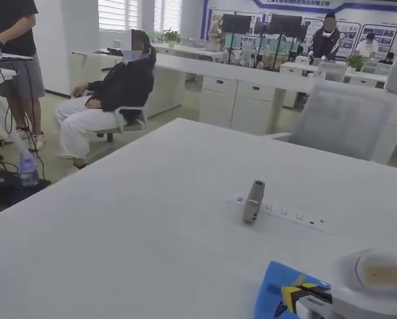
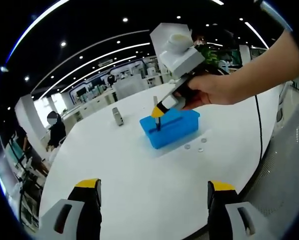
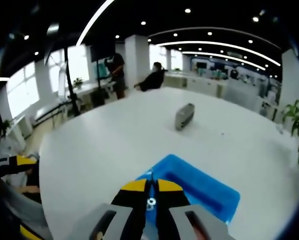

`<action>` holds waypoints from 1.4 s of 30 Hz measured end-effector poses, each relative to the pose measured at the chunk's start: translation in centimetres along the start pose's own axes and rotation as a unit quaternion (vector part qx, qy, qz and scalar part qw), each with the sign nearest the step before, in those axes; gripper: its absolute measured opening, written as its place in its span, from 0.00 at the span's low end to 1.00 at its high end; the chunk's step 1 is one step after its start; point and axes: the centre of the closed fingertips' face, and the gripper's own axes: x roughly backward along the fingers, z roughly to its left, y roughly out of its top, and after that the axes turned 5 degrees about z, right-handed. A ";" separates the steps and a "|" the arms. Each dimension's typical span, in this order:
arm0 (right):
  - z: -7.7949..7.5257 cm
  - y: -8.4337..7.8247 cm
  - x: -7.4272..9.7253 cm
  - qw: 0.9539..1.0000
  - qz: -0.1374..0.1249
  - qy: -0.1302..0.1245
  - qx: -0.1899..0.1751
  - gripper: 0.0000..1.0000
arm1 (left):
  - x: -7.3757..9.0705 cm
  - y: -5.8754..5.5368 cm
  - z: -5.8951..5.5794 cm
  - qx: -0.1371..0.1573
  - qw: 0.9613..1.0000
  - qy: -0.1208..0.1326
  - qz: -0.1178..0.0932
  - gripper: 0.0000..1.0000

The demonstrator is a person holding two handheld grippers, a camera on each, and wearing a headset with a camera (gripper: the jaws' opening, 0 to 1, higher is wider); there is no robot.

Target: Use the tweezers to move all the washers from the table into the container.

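While the right gripper [image 3: 150,187] hangs over the container [image 3: 204,192], its jaws are pinched together on the tweezers [image 3: 150,176]. Too small to tell whether the tips carry anything. Left gripper view: a hand [image 2: 212,90] holds that gripper, tweezer tips pointing down into the container's near end. Three washers [image 2: 187,147] lie on the table [image 2: 139,170], just beside the container. Left gripper [image 2: 153,186]: jaws wide apart, empty, well back from the container. Grey device [image 2: 118,116] stands beyond.

Container [image 2: 172,131] on table [image 2: 139,185]; washers [image 2: 187,147] lie on table just beside it. Tweezers [image 2: 157,112] point down over container. Small device [image 1: 253,201] stands behind container, at power strip [image 1: 298,216] end.
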 end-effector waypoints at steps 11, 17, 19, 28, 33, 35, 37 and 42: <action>0.8 2.0 6.6 0.996 -0.074 0.015 -0.043 0.02 | 0.2 0.4 0.1 0.012 1.000 -0.004 -0.012 0.93; 1.6 -0.2 8.0 0.997 -0.067 0.008 -0.029 0.02 | -0.1 0.3 -0.3 -0.002 1.000 -0.008 -0.004 0.94; 2.0 -1.6 7.9 0.998 -0.051 0.013 -0.022 0.02 | 0.0 0.4 -0.1 -0.002 1.000 -0.005 -0.006 0.94; 2.8 -5.5 5.9 1.000 -0.005 0.025 -0.015 0.02 | -0.1 0.3 -0.1 -0.005 1.000 -0.004 -0.004 0.94; 2.5 -6.4 5.0 1.000 0.010 0.021 -0.012 0.02 | -0.1 0.2 -0.1 -0.006 1.000 -0.006 -0.002 0.94; 2.1 -6.6 4.8 1.000 0.016 0.018 -0.009 0.02 | -0.1 0.2 -0.2 -0.007 1.000 -0.009 -0.003 0.94; 2.1 -6.6 4.8 1.000 0.014 0.018 -0.010 0.02 | -0.1 0.3 -0.4 -0.008 1.000 -0.012 -0.003 0.94; 2.0 -7.0 4.3 0.999 0.023 0.019 -0.013 0.02 | -0.1 0.2 -0.5 -0.010 1.000 -0.013 -0.002 0.94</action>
